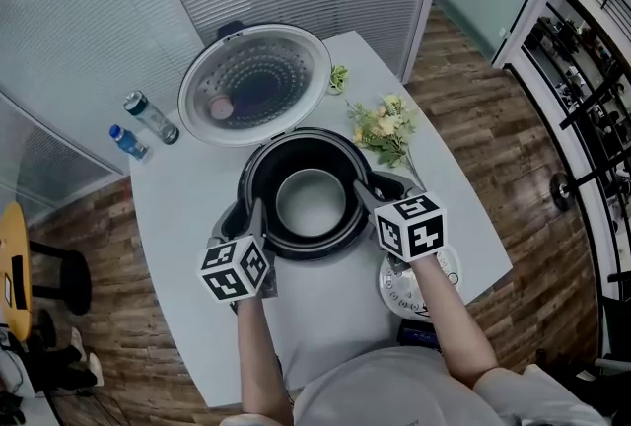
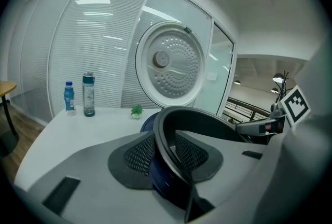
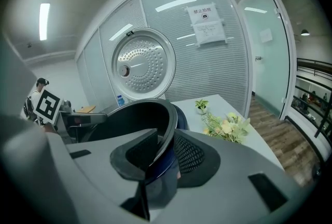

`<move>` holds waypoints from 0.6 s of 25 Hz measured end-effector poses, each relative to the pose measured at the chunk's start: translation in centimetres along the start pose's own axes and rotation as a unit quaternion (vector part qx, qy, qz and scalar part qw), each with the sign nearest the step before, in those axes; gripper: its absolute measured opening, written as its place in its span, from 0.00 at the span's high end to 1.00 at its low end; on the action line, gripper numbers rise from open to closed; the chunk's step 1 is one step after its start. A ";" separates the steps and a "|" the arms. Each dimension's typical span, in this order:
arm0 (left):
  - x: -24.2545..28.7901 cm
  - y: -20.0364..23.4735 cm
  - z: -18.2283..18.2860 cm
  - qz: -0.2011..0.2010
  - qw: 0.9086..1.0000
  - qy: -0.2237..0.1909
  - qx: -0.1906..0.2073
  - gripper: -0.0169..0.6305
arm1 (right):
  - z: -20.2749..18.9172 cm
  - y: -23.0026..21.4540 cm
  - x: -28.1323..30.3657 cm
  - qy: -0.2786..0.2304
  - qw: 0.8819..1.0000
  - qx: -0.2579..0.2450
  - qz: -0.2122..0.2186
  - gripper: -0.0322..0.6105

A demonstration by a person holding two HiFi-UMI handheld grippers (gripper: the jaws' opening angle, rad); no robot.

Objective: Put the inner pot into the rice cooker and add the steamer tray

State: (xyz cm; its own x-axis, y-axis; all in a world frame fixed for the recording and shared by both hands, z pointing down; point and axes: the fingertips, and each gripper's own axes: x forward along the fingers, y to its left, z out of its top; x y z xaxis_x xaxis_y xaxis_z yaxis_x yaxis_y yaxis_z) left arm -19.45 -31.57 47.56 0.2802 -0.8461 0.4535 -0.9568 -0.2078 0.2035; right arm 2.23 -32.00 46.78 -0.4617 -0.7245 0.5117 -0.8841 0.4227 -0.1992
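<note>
The dark rice cooker (image 1: 235, 220) stands mid-table with its round lid (image 1: 254, 84) swung up at the back. The inner pot (image 1: 311, 202) sits down inside it, its pale bottom showing. My left gripper (image 1: 258, 213) straddles the pot's left rim (image 2: 207, 118), one pad inside and one outside, not pressing. My right gripper (image 1: 363, 193) straddles the right rim (image 3: 132, 114) the same way, its pads apart. The white perforated steamer tray (image 1: 398, 285) lies on the table under my right forearm, partly hidden.
Two bottles (image 1: 150, 116) (image 1: 128, 141) stand at the table's left back. A bunch of flowers (image 1: 386, 128) and a small green plant (image 1: 338, 77) lie right of the lid. The white table (image 1: 182, 217) ends close to my body; a yellow chair (image 1: 12, 266) stands at left.
</note>
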 end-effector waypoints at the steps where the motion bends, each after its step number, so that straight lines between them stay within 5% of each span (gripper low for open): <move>1: 0.0 0.0 0.0 0.000 1.000 0.000 0.000 0.80 | 0.0 0.0 0.0 -0.002 1.000 0.001 -0.001 0.78; 15: -2.7 0.7 0.6 0.018 0.999 -0.025 -0.012 0.79 | 0.2 -0.3 -2.3 -0.034 0.999 0.006 -0.030 0.78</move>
State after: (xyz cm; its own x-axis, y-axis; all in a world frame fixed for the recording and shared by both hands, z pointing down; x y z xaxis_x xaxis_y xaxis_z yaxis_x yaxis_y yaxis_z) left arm -20.97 -29.72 45.93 0.2408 -0.8763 0.4172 -0.9639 -0.1657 0.2084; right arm 3.56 -30.63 45.49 -0.4105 -0.7846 0.4647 -0.9113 0.3703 -0.1798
